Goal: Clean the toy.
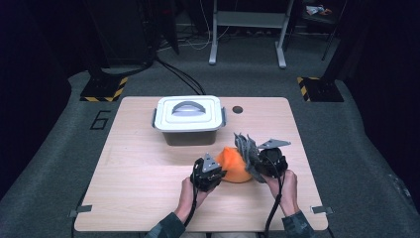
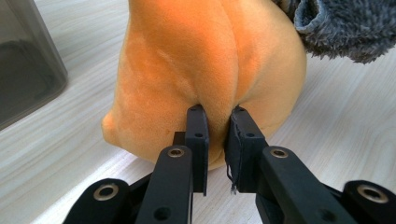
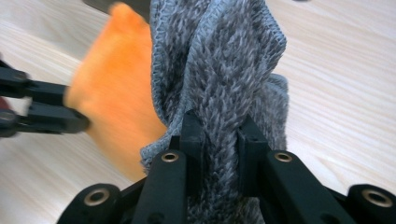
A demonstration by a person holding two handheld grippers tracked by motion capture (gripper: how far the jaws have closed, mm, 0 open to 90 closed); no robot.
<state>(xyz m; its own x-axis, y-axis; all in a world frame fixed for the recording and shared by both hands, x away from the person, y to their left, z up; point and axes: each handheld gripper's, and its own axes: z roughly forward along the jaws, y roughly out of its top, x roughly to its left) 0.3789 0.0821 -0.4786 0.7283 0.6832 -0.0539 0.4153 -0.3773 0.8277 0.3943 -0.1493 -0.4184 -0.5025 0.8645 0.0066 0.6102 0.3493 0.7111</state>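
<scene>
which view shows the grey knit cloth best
The right gripper view: the grey knit cloth sits close up, weave clear, pinched by the right tool. The high view shows it small; the left gripper view catches just a fuzzy corner at top right.

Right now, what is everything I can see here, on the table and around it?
Orange cloth: one, orange, soft, near the table's front middle, pinched by the left gripper.
Grey cloth: one, fuzzy grey, against the orange cloth's right side, pinched by the right gripper.
Storage box: one, grey body with a white lid and grey handle, lid on, at the table's far middle.
Table: one, light wood.
Floor: grey carpet, with cables and a white frame beyond the table.
Left gripper: one, black, shut on the orange cloth.
Right gripper: one, black, shut on the grey cloth.
Hands: two, each holding a gripper, at the front edge.
</scene>
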